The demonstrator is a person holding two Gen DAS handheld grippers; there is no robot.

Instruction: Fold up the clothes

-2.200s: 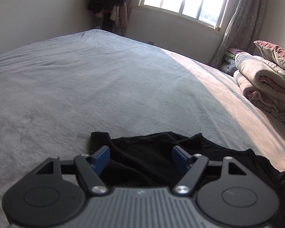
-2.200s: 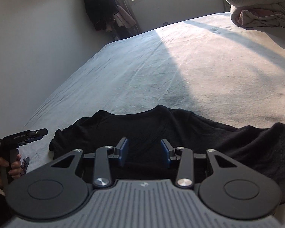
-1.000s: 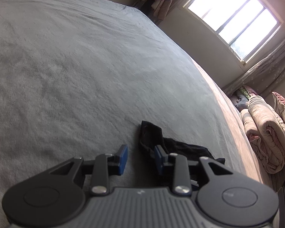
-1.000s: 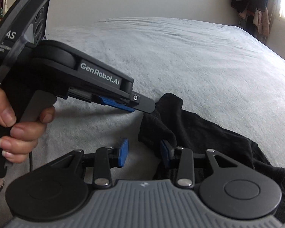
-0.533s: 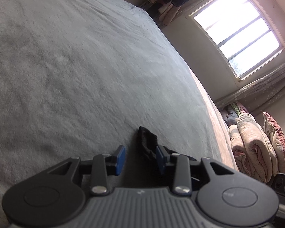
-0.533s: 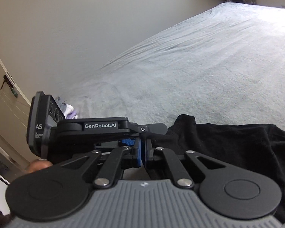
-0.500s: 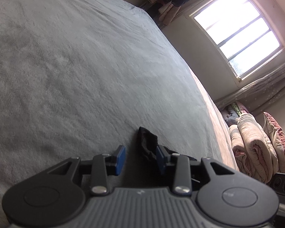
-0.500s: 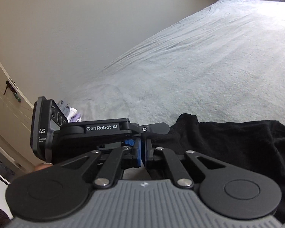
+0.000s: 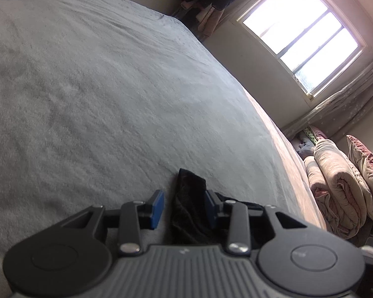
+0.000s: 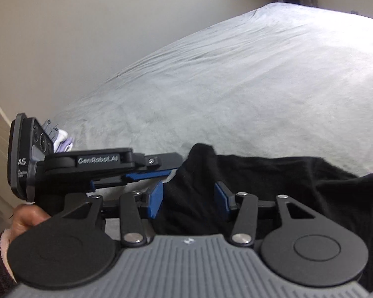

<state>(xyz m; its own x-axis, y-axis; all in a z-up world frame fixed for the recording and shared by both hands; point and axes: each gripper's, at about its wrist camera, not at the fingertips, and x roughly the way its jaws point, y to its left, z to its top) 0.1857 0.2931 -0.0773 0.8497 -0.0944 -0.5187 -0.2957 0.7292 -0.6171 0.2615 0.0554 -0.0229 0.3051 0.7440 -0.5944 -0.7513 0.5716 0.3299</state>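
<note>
Shirt [image 10: 273, 178], black, lies on the grey bed [image 9: 99, 94], one corner poking up between your two tools. Your right gripper [image 10: 189, 198] has sprung apart since half a second ago, when its pads were pinched together; now the corner sits loose in the gap, touching the right pad. Your left gripper [image 9: 184, 208] stays spread, the same corner [image 9: 189, 198] against its right pad. Your left hand [image 10: 27, 219] grips the handle beside the right tool.
</note>
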